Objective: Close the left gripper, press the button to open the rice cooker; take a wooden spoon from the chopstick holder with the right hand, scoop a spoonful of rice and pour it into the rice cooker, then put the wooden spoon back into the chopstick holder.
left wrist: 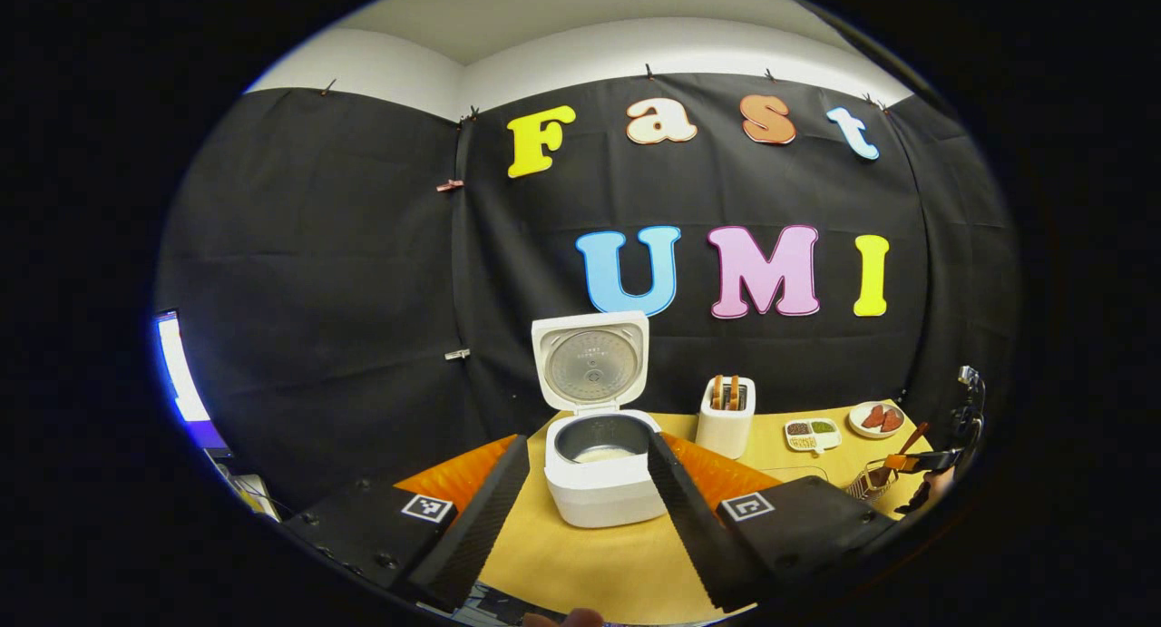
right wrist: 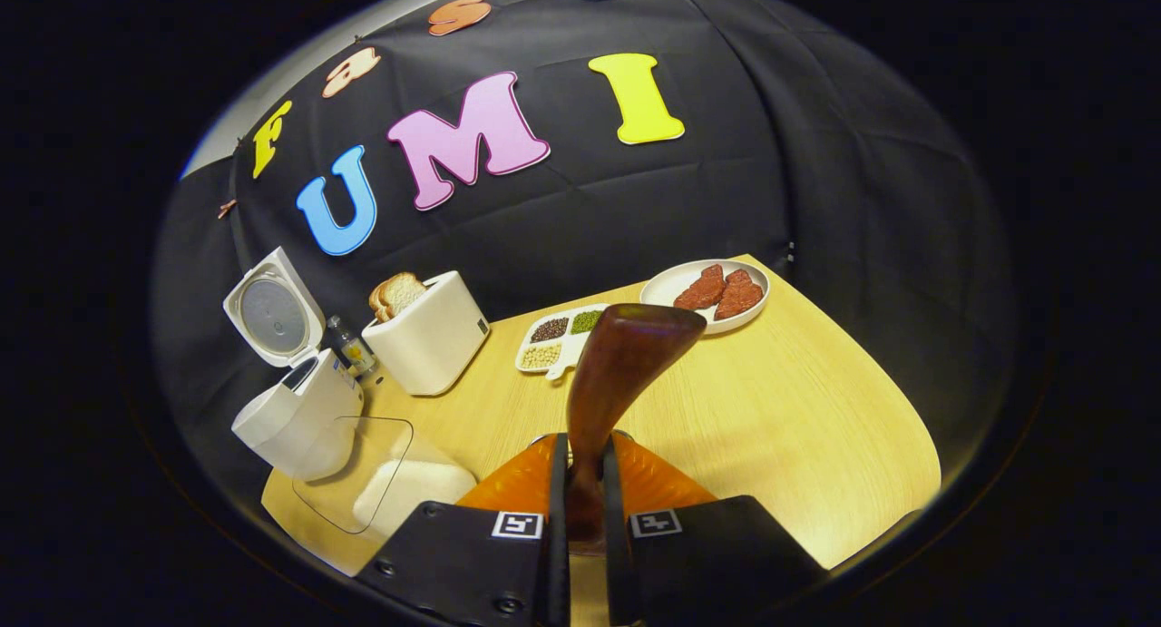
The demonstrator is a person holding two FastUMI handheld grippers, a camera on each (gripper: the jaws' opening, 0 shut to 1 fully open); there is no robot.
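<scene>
Wooden spoon stands clamped between the 2 fingers of the right gripper, its bowl raised above the yellow table. In the left gripper view the left gripper is spread wide, its fingers either side of the white rice cooker, whose lid stands upright and open. Just right of the cooker sits a white toaster with bread slices. Farther right lie a divided dish of grains and a plate of meat. At the far right, a wire chopstick holder sits beside the other gripper.
</scene>
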